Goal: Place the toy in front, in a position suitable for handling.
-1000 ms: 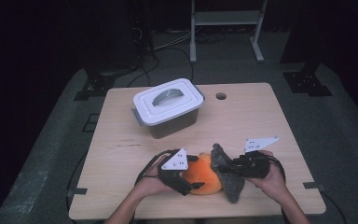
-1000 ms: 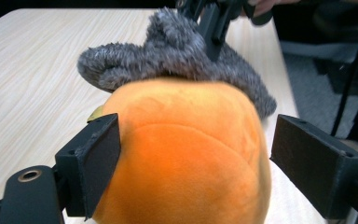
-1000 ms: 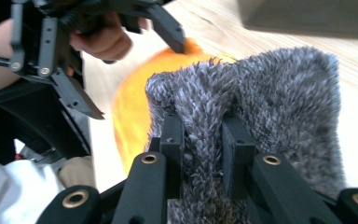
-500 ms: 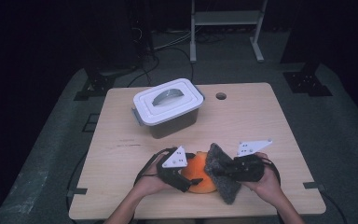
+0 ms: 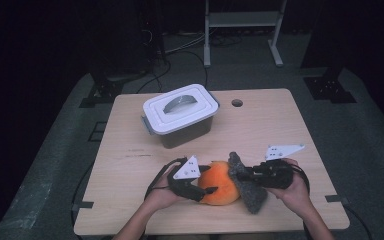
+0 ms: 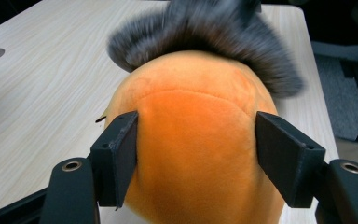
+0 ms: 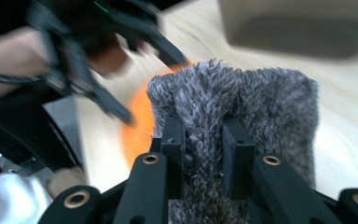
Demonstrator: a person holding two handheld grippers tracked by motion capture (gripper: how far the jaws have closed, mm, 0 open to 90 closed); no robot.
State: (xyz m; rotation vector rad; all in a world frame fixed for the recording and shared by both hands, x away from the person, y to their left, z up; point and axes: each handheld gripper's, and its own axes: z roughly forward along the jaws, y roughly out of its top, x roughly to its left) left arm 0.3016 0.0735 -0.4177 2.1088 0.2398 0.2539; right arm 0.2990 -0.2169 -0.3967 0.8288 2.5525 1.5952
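My left gripper (image 6: 196,154) closing its fingers, pads flanking the orange plush (image 6: 196,163) low centre, right gripper (image 7: 204,154) clenched on grey fur (image 7: 242,102), high view adds lidded box (image 5: 180,114) on table (image 5: 280,130) upper centre

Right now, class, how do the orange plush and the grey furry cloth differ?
The orange plush is round, smooth and short-piled; the grey furry cloth is flat, limp and shaggy. The left gripper straddles the plush, its jaws just closing; the right gripper pinches a fold of cloth. Both are soft.
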